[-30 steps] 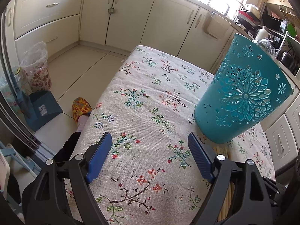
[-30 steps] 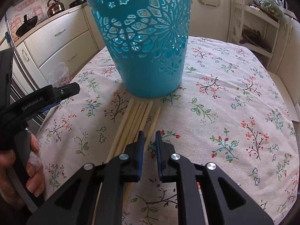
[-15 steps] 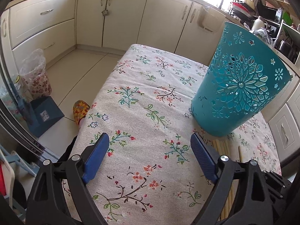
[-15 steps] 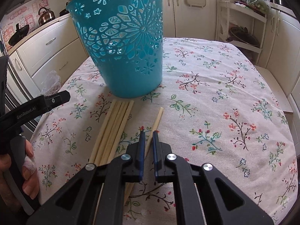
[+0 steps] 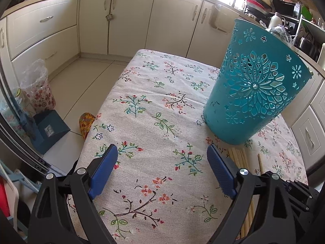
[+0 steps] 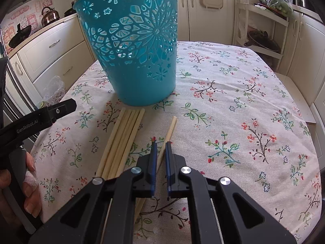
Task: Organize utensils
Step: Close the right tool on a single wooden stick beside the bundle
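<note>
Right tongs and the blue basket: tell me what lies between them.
In the right wrist view, the single chopstick runs from the right tongs toward the blue basket; beyond its tip, only floral tablecloth.

Teal flower-cutout basket, pale wooden chopsticks, floral beige tablecloth.

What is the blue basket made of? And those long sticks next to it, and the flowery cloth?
The basket looks like moulded plastic: smooth, slightly glossy teal, with clean cut-out flower holes. The sticks seem to be pale wood or bamboo, matte and unpainted, probably chopsticks. The cloth looks like woven fabric, perhaps cotton or linen: a coarse weave shows, with printed flowers and soft wrinkles.
</note>
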`<move>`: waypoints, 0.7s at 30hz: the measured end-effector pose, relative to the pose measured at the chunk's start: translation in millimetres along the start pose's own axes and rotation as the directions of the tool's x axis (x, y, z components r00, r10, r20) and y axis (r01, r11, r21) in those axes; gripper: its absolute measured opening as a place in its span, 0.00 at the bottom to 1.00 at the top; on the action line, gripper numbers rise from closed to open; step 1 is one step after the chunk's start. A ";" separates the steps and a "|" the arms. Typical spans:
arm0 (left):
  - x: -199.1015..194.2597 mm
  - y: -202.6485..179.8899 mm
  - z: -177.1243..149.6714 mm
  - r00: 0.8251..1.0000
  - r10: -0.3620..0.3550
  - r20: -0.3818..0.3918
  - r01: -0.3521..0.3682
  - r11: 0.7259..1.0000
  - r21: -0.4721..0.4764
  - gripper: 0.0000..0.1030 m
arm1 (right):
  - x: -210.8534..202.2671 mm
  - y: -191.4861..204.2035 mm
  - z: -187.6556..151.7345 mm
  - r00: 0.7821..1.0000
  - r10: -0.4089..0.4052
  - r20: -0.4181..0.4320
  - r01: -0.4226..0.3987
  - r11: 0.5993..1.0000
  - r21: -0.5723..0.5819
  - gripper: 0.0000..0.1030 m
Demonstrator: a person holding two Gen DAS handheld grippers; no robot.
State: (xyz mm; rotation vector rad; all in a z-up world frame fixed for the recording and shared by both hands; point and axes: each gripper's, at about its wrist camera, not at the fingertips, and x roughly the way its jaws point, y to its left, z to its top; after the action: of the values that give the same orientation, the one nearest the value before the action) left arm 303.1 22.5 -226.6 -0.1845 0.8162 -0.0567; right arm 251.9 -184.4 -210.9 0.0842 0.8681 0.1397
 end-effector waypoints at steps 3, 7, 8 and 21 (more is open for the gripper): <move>0.2 -0.5 0.2 1.000 0.004 -0.001 -0.004 1.000 0.006 0.83 | -0.1 0.0 -0.2 1.000 0.003 0.000 -0.003 1.000 0.002 0.07; 0.4 -2.8 0.0 1.000 0.008 -0.003 -0.008 1.000 0.014 0.83 | -0.3 -0.2 -0.4 1.000 0.007 0.000 -0.007 1.000 0.007 0.07; 0.7 -3.1 0.0 1.000 0.009 -0.004 -0.009 1.000 0.015 0.83 | -0.5 -0.7 -0.3 1.000 0.008 0.000 -0.008 1.000 0.007 0.07; 1.0 -4.9 -1.1 1.000 0.013 -0.005 -0.013 1.000 0.022 0.83 | -0.7 -1.5 -0.2 1.000 0.012 0.000 -0.012 1.000 0.009 0.07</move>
State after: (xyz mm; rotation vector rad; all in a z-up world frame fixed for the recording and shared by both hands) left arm 303.1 17.4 -227.2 -0.1578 0.8216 -0.0538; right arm 251.5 -186.0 -210.7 0.0980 0.8687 0.1464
